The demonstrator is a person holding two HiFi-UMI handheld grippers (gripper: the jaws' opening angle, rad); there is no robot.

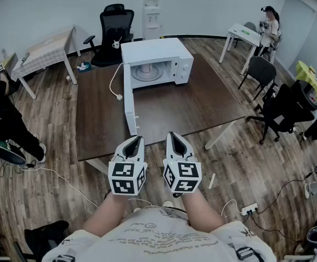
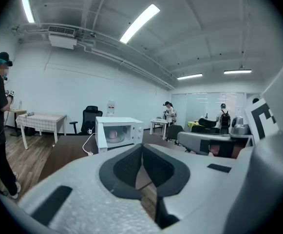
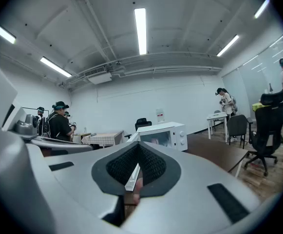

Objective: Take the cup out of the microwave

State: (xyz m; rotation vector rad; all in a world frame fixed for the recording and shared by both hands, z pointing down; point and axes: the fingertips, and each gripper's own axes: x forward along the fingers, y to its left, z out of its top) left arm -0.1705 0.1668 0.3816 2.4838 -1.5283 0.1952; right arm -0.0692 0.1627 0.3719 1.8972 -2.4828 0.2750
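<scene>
Both left tongs (image 1: 138, 139) and right tongs (image 1: 171, 135) are closed, empty; the cup (image 2: 113, 134) in the microwave (image 1: 157, 52) seems light, rigid, breakable: pinch its wall.

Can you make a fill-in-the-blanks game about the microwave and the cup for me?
The door of the microwave is ____.
The cup sits ____ the microwave.
The left gripper and the right gripper are shut and hold ____.
Missing words: open, inside, nothing.

No writing can be read; the shirt (image 1: 158, 236) print is too blurred.
</scene>
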